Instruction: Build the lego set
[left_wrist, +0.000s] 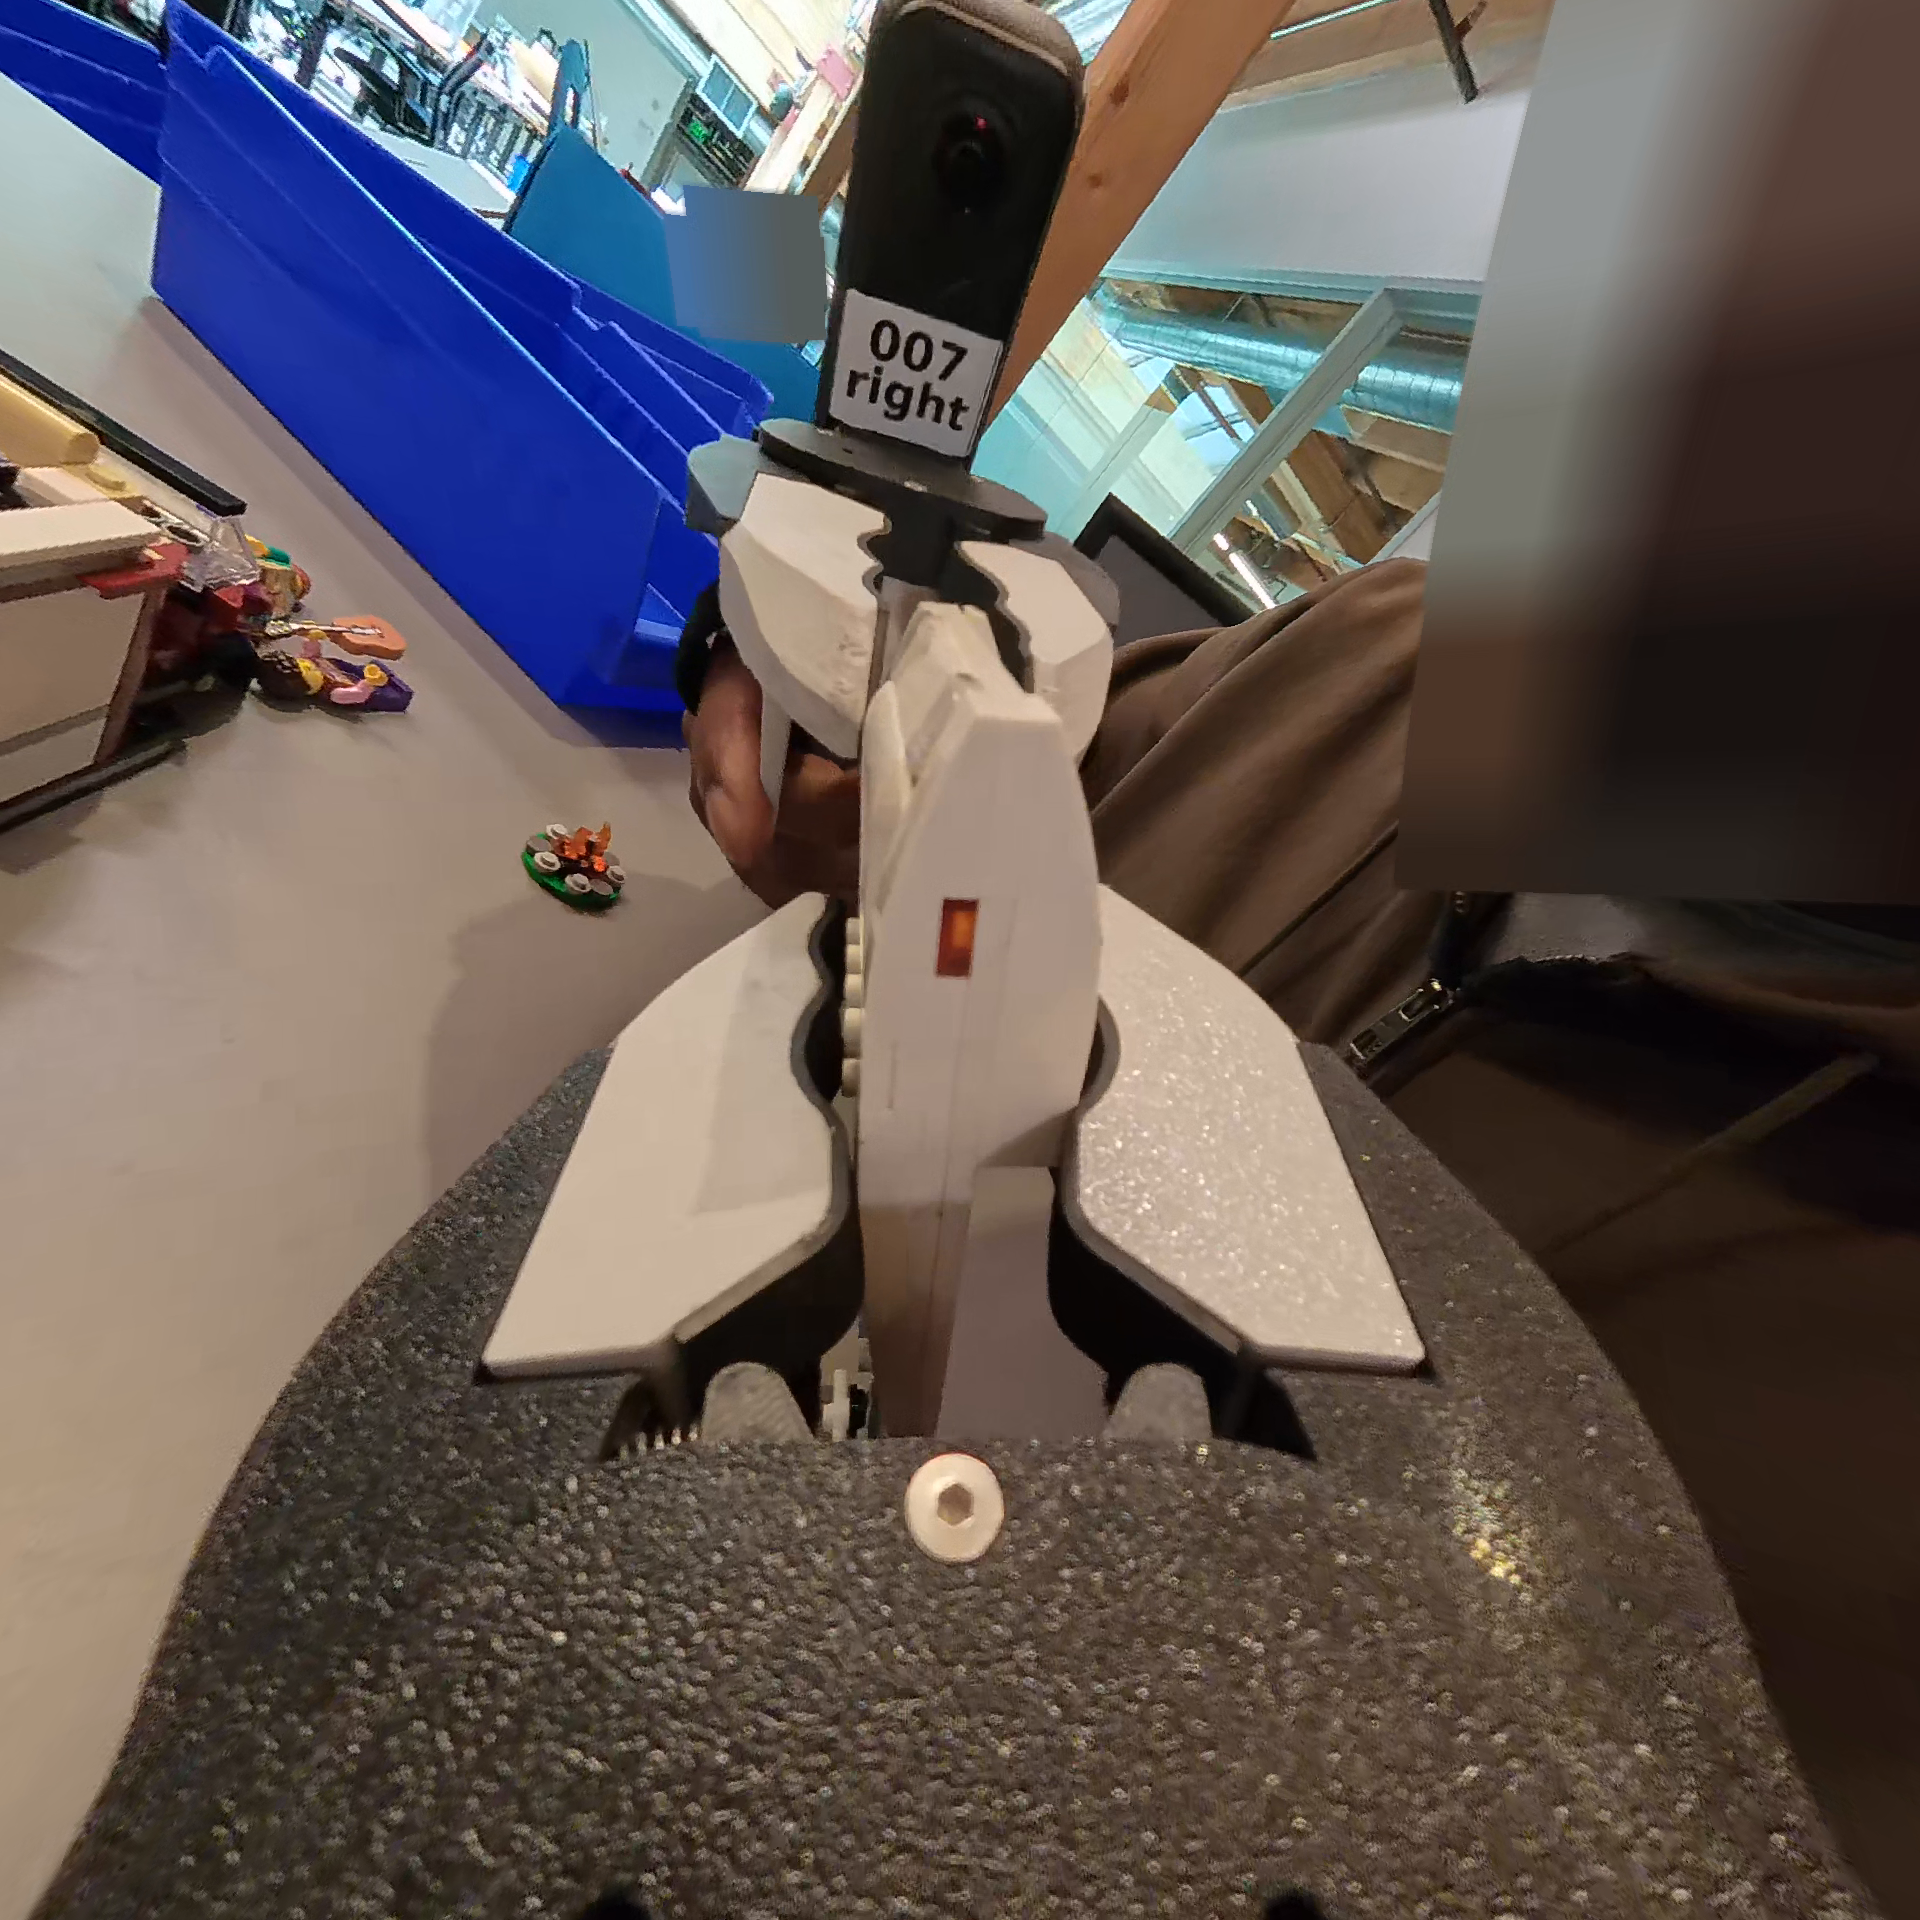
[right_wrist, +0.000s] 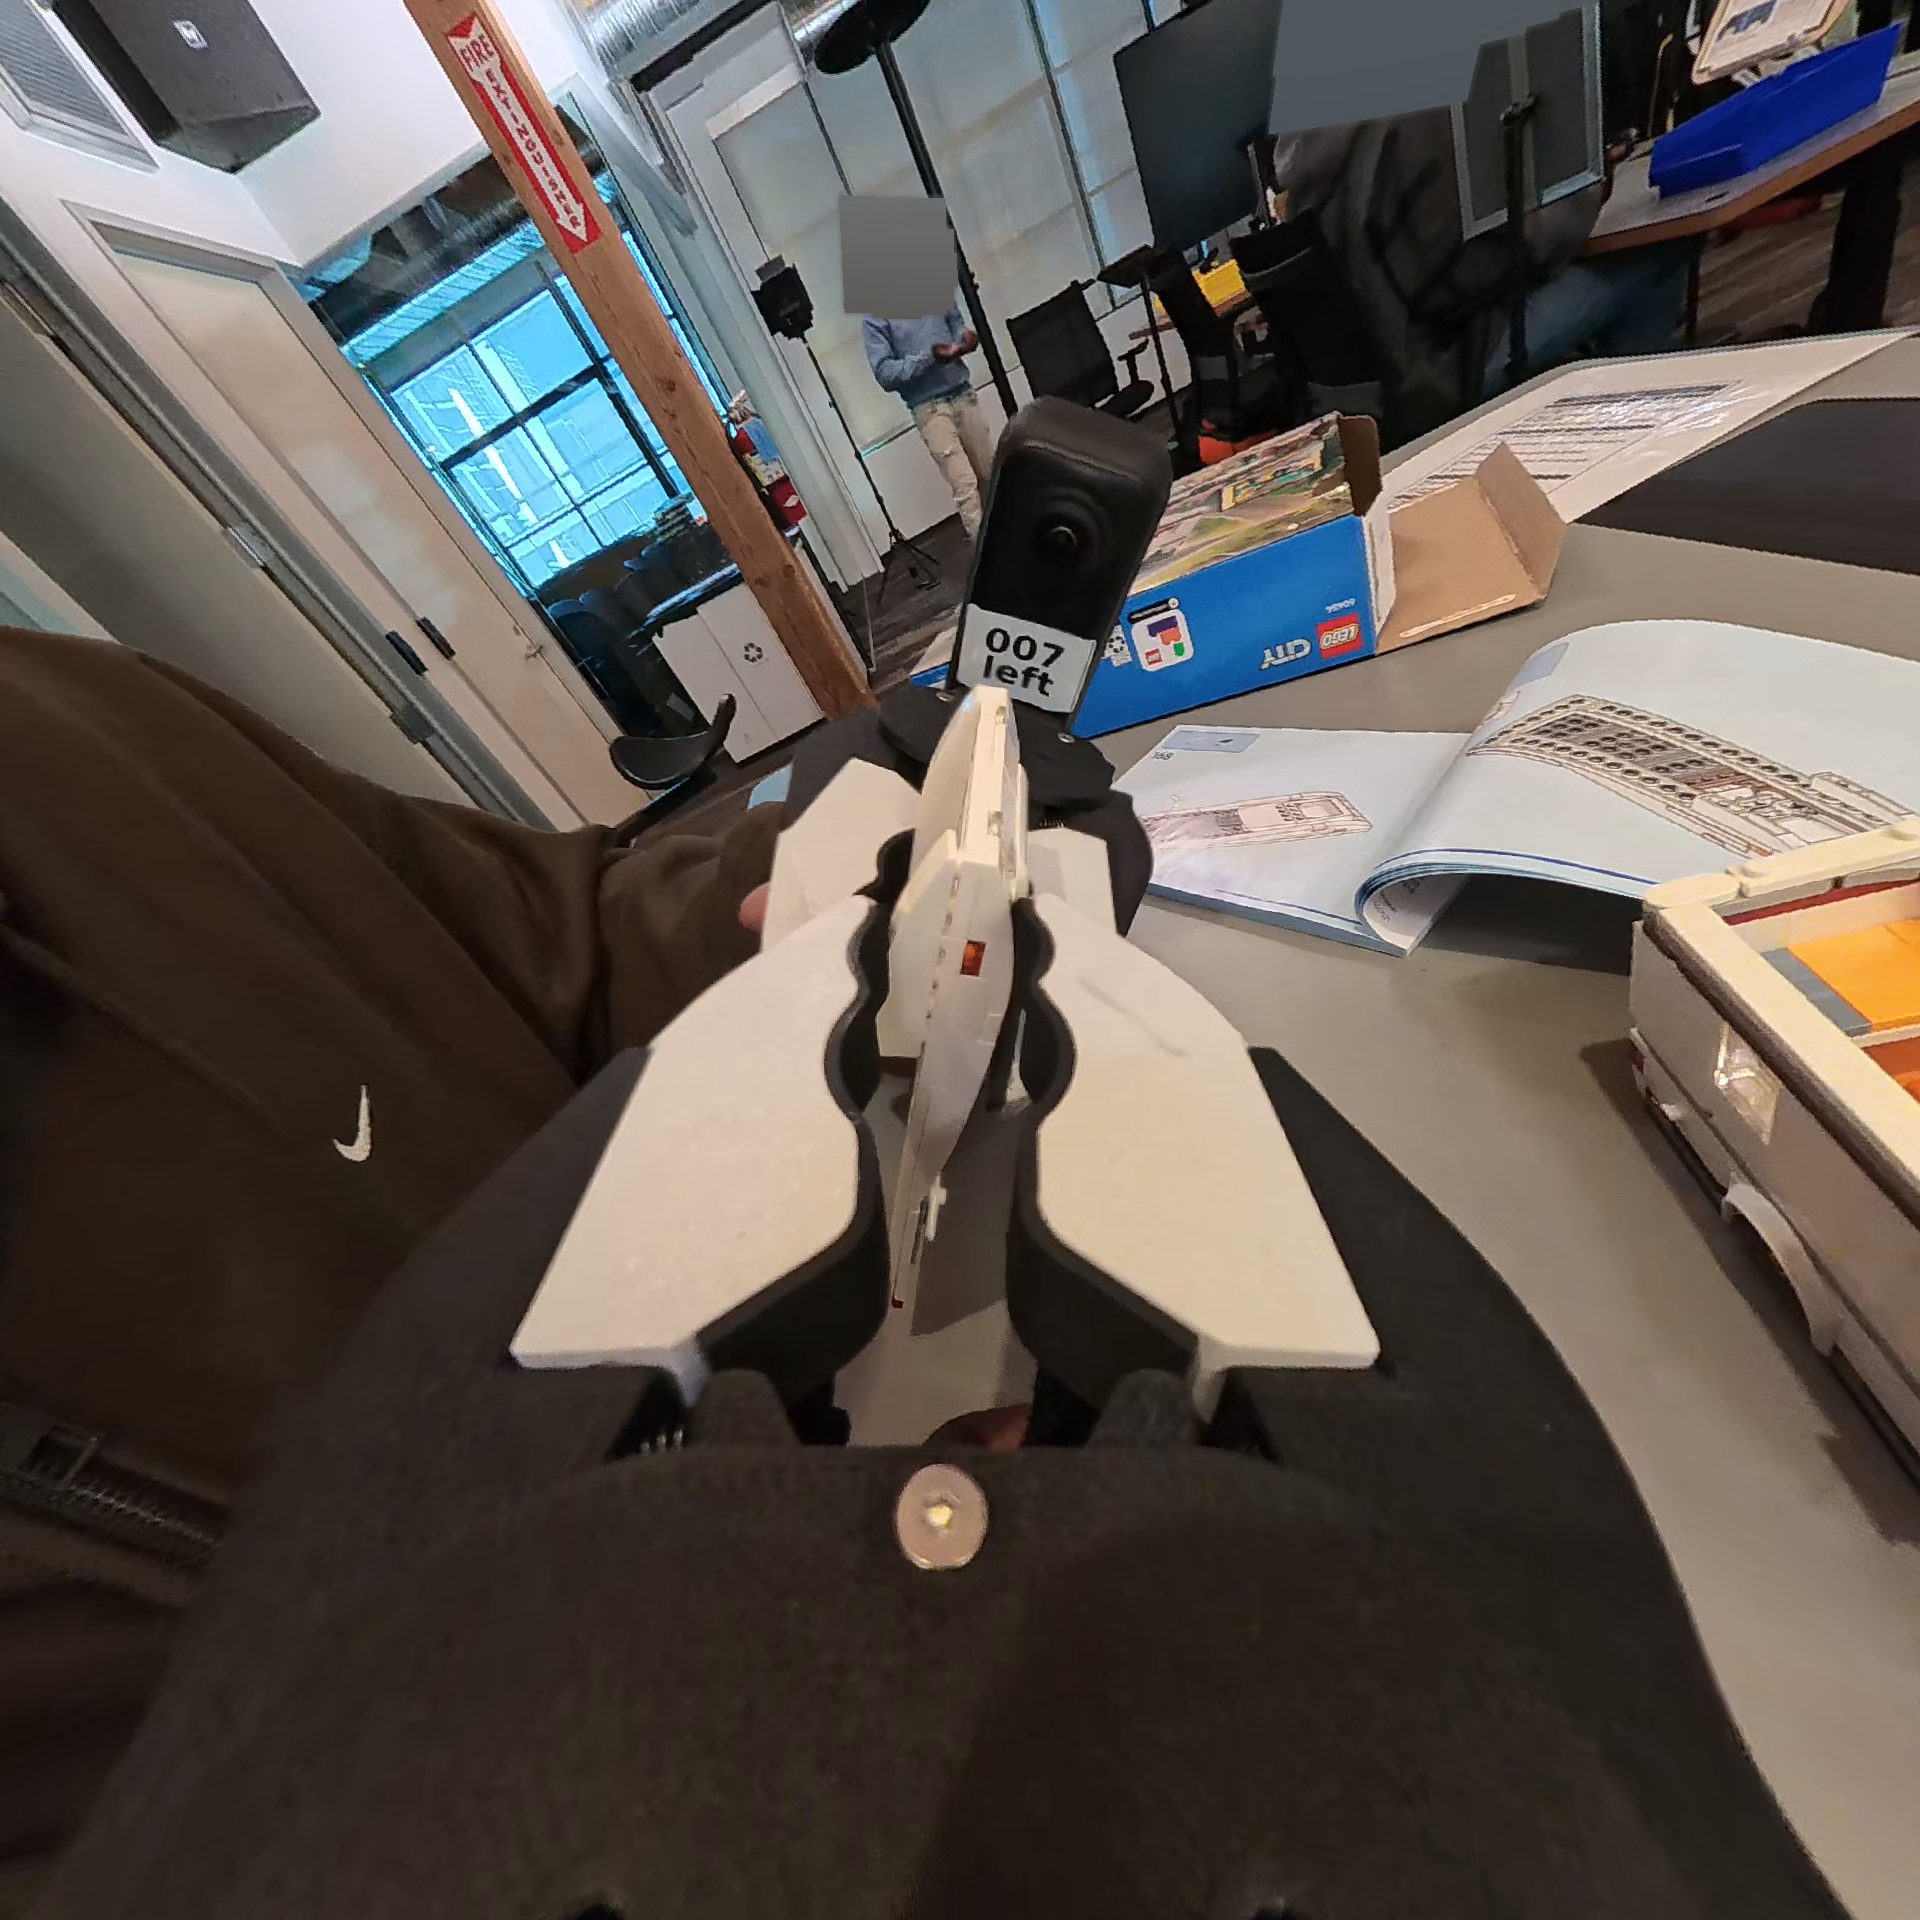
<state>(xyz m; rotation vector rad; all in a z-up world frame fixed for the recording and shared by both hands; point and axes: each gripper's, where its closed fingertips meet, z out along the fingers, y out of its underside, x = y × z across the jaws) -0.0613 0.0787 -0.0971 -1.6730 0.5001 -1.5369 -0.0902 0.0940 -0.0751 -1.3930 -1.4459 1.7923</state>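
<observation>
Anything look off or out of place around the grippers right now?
Nothing damaged or spilled. Both grippers, left and right, clamp the same white brick-built panel from opposite ends. A small green-based brick campfire sits alone on the grey table.

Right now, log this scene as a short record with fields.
Left gripper: closed on one end of a white brick-built panel with a small orange tile.
Right gripper: closed on the same panel's other end, facing the left one.
Table: grey.
Left side: blue bins, small green campfire build, minifigure pile.
Right side: open instruction booklet, blue set box, white brick vehicle.
</observation>
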